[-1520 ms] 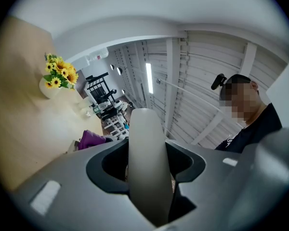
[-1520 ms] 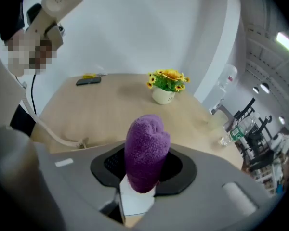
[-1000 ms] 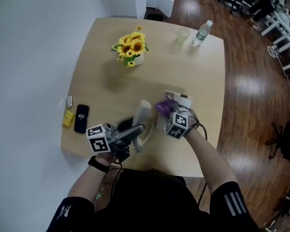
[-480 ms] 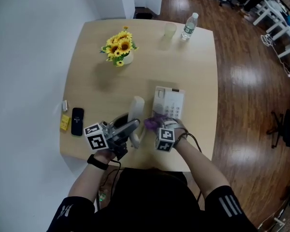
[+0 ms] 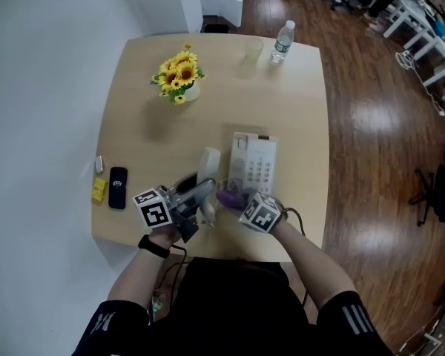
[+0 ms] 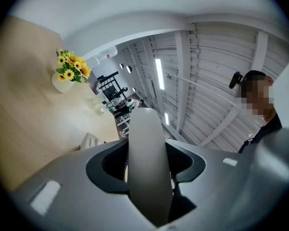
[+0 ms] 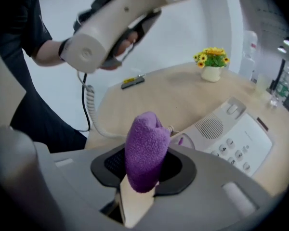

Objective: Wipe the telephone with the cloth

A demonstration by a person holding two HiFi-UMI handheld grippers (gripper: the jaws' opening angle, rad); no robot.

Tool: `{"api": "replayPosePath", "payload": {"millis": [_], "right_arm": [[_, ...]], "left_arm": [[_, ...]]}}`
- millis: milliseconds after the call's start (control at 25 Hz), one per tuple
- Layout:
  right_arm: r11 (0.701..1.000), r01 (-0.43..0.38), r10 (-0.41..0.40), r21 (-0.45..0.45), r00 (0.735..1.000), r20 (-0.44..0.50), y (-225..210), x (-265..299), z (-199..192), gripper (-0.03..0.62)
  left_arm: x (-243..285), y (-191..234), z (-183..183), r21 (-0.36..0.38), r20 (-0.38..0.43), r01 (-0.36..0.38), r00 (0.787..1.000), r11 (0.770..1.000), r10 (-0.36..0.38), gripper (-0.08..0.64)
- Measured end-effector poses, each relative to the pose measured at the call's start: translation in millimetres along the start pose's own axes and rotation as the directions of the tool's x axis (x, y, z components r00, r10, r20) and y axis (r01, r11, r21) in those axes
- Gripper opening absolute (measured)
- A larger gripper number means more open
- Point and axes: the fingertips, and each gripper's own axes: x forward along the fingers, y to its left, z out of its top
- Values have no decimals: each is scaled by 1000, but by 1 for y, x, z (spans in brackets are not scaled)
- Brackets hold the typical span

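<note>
**Both grippers loaded, tips nearly meeting**

The left gripper [image 5: 199,196] is clamped on the handset [image 6: 145,153], and the right gripper [image 5: 239,200] on the cloth [image 7: 144,150]. The left forearm [image 5: 133,277] and right forearm [image 5: 311,247] reach forward and converge.

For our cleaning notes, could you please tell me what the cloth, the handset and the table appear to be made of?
The cloth looks like microfibre or terry: purple, fuzzy pile. The handset looks like moulded plastic: smooth, matte off-white shell. The table has a pale wood-look top; solid wood or laminate, I cannot tell.
</note>
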Motion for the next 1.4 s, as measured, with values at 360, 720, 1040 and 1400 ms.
{"api": "replayPosePath", "payload": {"millis": [360, 720, 1040, 1400], "right_arm": [[971, 139, -196, 196, 931, 307, 11, -111, -2, 133], [911, 267, -386, 314, 818, 427, -8, -204, -24, 135], [894, 267, -410, 361, 812, 416, 6, -225, -56, 135], [886, 252, -408, 389, 821, 399, 14, -230, -79, 135]], "left_arm": [[41, 76, -24, 107, -52, -363, 927, 925, 370, 215], [83, 146, -72, 225, -167, -608, 746, 761, 645, 215], [109, 170, -85, 344, -176, -658, 655, 669, 735, 215], [116, 177, -87, 444, -143, -693, 571, 568, 809, 224]]}}
